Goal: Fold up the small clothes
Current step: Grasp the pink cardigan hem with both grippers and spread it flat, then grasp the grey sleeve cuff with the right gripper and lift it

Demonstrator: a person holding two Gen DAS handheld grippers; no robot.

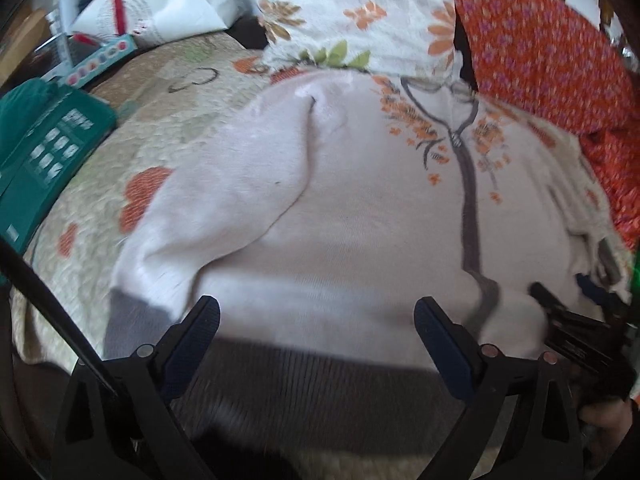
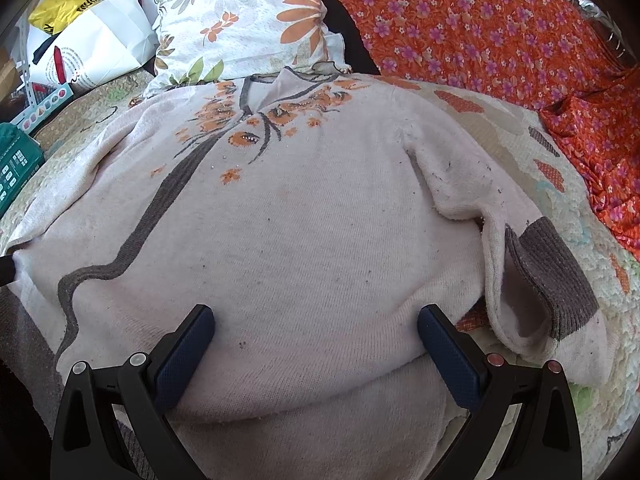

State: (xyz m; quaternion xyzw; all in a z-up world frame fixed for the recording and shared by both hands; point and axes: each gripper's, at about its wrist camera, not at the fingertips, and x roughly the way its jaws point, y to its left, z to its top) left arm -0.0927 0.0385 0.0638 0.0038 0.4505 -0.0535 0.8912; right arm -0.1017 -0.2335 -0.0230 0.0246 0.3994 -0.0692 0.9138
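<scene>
A pale pink knitted sweater (image 1: 360,220) with orange flowers, a grey stripe and grey cuffs lies front up on a quilted bed cover. Its left sleeve (image 1: 224,200) is folded in over the body. In the right wrist view the sweater (image 2: 304,220) fills the middle, and its right sleeve with a grey cuff (image 2: 548,276) lies bent beside the body. My left gripper (image 1: 316,320) is open just above the sweater's grey hem (image 1: 320,384). My right gripper (image 2: 316,324) is open over the lower body. The right gripper's black frame also shows in the left wrist view (image 1: 576,332).
A floral pillow (image 2: 248,20) and an orange flowered cloth (image 2: 500,28) lie behind the sweater. A green box (image 1: 44,152), a white paper bag (image 2: 96,44) and a yellow bag (image 2: 60,8) sit at the left. The quilted bed cover (image 2: 560,200) extends to the right.
</scene>
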